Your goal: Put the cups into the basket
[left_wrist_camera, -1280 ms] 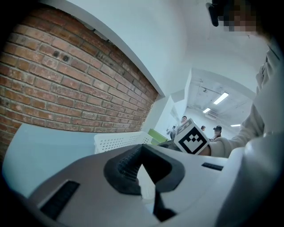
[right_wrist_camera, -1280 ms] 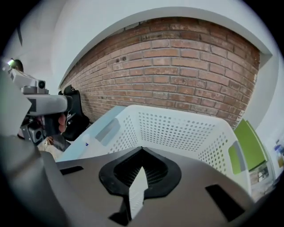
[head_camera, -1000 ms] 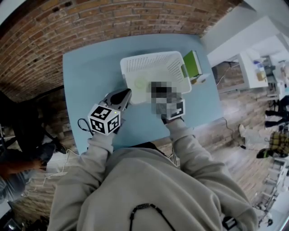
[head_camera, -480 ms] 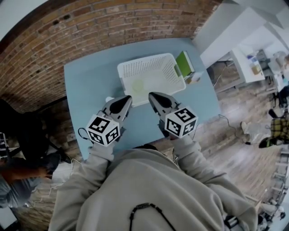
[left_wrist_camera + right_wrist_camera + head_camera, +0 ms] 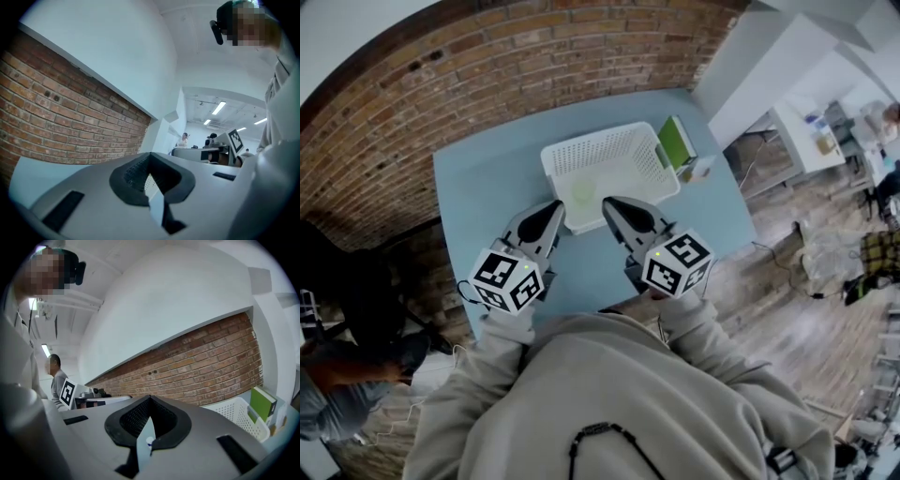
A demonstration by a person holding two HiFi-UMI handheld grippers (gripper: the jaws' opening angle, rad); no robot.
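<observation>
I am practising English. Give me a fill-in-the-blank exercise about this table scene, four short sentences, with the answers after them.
1. The white basket stands on a ___ table.
2. Inside the basket there is one pale ___ cup.
3. The wall behind the table is made of ___.
4. The jaws of the right gripper are ___ (open or shut).

Missing words: blue; green; brick; shut

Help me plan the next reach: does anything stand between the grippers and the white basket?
Nothing visible does: the left gripper and the right gripper point straight at the basket, with only bare table around.
</observation>
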